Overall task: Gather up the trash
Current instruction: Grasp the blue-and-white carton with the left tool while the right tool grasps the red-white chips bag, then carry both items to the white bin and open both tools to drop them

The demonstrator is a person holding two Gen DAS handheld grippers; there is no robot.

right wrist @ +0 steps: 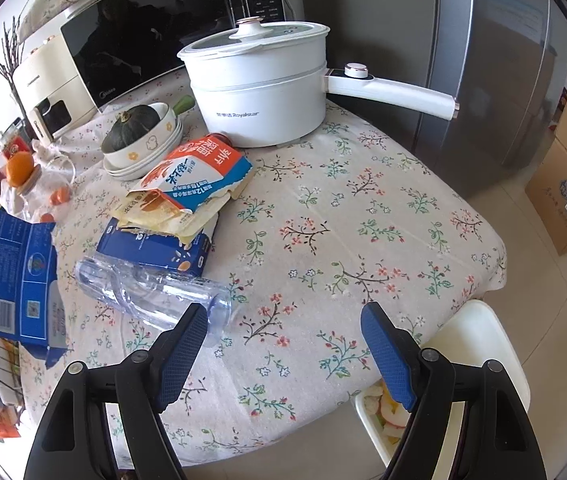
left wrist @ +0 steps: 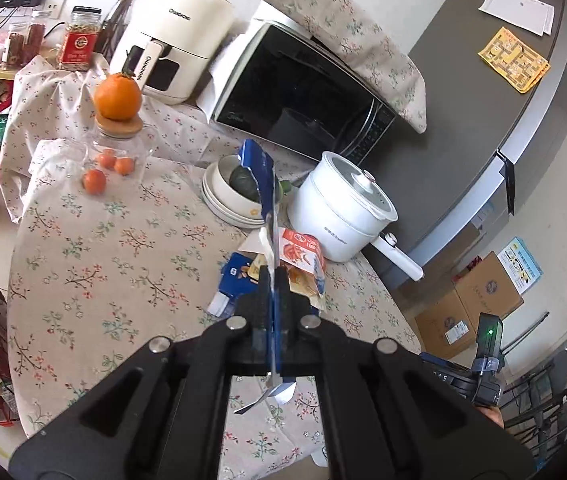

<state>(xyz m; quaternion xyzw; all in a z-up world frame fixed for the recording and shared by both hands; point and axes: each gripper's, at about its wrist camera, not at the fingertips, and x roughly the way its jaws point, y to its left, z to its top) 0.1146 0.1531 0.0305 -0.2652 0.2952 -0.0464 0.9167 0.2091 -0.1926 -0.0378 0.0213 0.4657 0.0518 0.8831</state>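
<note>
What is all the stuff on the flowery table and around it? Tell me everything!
flattened carton: one, blue, clamped in the left gripper, lifted off the table
plastic bottle: one, clear, lying on its side
snack bags: a small pile, orange, white and blue, over a blue box
electric pot: one, white, lid on, at the back
bowls: a white stack holding a dark green squash
microwave: one, black door, cloth-covered
air fryer: one, cream
orange: one, on a glass jar's lid
fridge: one, grey
bin: one, white, beside the table
left gripper: black, shut
right gripper: black, blue pads, open
</note>
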